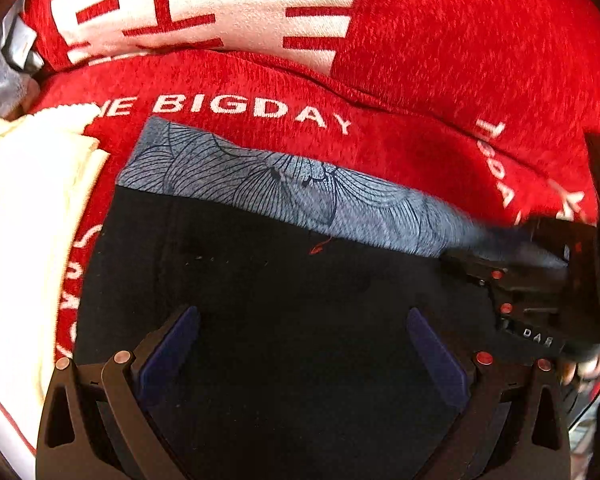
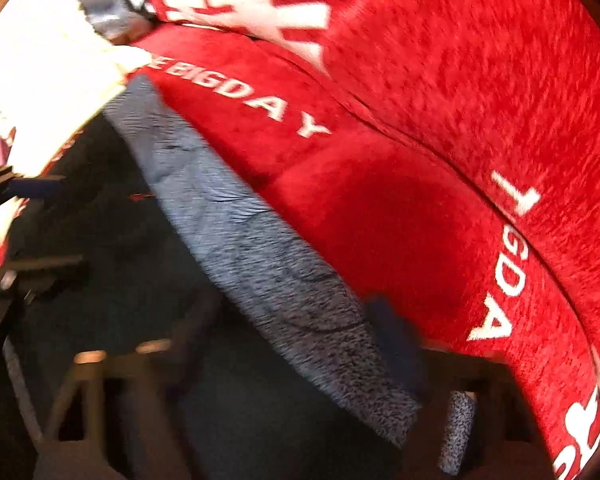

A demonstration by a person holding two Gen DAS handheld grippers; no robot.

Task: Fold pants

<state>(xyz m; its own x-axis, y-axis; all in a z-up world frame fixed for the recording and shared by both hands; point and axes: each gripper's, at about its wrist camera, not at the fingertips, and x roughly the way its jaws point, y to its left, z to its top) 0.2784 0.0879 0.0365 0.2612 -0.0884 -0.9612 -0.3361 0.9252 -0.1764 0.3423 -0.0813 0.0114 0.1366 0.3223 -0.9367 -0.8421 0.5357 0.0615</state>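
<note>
**Pinching the waistband on a red blanket**

Lying flat on a red blanket (image 1: 440, 80), the dark pants (image 1: 280, 300) fill the lower middle of the left wrist view, their grey patterned waistband (image 1: 284, 188) running as a strip along the far edge. At the far left, a cream cloth (image 1: 24, 220) lies on the blanket beside the pants. The white words "BIGDAY" are printed on the blanket just beyond the waistband.

The left gripper (image 1: 302, 348) points steeply down over the dark fabric. Its jaws are spread wide, the blue pads (image 1: 168, 352) apart, with only flat cloth beneath them and nothing caught between.

Further right in that view, the right gripper (image 1: 540, 276) reaches in from the right edge, tilted down onto the right end of the waistband. A bit of the person's hand (image 1: 592, 364) shows behind it at the edge.

The right wrist view is blurred. There the waistband (image 2: 260, 264) crosses diagonally from upper left to lower right and passes between the fingers of the right gripper (image 2: 300, 364). The jaws are drawn close together on that end of the band, a fold of grey fabric showing beside the right finger. The blur hides exactly how the pads meet the cloth. The left gripper (image 2: 16, 200) shows at the left edge of this view.
</note>
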